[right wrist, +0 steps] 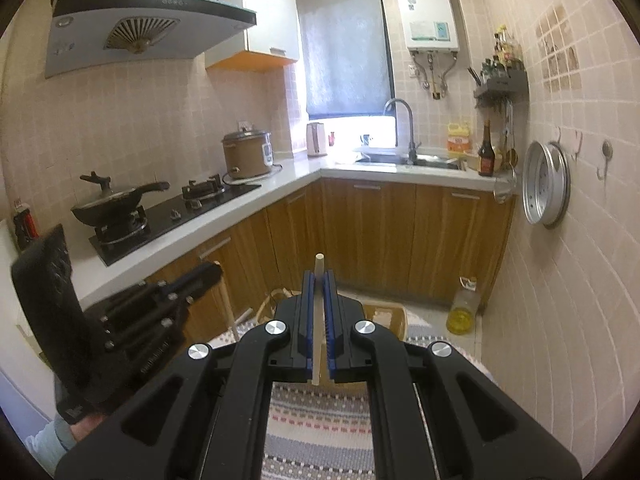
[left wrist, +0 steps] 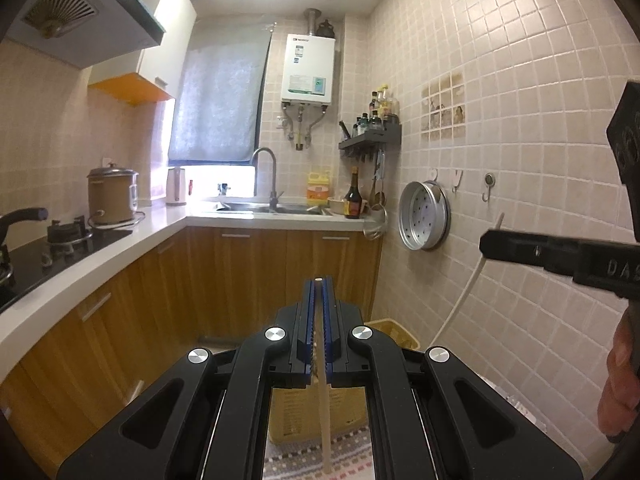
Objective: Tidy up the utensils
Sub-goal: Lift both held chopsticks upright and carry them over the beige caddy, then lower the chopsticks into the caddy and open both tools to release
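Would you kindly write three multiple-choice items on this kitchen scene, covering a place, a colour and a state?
1. Where is the round steamer tray? A on the hob; B hanging on the tiled wall; C in the sink.
2. What colour are the gripper pads? A blue; B red; C green.
3. What is the right gripper doing? A standing open; B shut on nothing; C shut on a pale chopstick.

Answers: B, it hangs on the wall beside the counter end; A, blue ribbed pads line both fingers; C, the stick sits clamped between the pads.
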Tool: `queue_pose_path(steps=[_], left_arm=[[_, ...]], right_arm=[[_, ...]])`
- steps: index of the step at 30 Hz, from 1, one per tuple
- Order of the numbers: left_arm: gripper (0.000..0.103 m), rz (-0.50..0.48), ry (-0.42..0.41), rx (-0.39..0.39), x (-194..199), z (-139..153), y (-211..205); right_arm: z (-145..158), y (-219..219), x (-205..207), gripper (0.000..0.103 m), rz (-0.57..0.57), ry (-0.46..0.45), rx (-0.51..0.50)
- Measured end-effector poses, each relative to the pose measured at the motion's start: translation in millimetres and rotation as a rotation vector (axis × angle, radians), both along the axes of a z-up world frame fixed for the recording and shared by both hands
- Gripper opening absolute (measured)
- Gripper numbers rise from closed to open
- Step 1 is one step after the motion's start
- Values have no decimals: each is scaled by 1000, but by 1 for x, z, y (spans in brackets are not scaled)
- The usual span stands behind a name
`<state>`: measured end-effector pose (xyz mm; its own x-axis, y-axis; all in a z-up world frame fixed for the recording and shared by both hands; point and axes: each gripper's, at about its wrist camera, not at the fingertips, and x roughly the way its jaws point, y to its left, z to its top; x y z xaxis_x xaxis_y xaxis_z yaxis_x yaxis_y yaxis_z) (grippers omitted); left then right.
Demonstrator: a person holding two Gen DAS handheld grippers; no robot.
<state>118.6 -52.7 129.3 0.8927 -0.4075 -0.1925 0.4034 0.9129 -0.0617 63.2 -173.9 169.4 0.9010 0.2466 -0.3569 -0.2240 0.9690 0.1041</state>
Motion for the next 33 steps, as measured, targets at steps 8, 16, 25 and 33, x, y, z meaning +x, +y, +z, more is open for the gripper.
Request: queue_pose_path(steps=[8, 16, 25, 33], left_arm=[[2, -13, -55, -18, 29, 31, -12], [2, -21, -91, -56, 54, 48, -27], [2, -13, -90, -99, 75, 45, -31], [2, -25, -101, -103, 77, 57, -31]], right_arm=[[24, -5, 26, 3, -5, -56, 14], [15, -14, 61, 3, -24, -34, 24], [-17, -17, 87, 3, -32, 37, 13], [-19, -24, 90, 3, -31, 39, 29]])
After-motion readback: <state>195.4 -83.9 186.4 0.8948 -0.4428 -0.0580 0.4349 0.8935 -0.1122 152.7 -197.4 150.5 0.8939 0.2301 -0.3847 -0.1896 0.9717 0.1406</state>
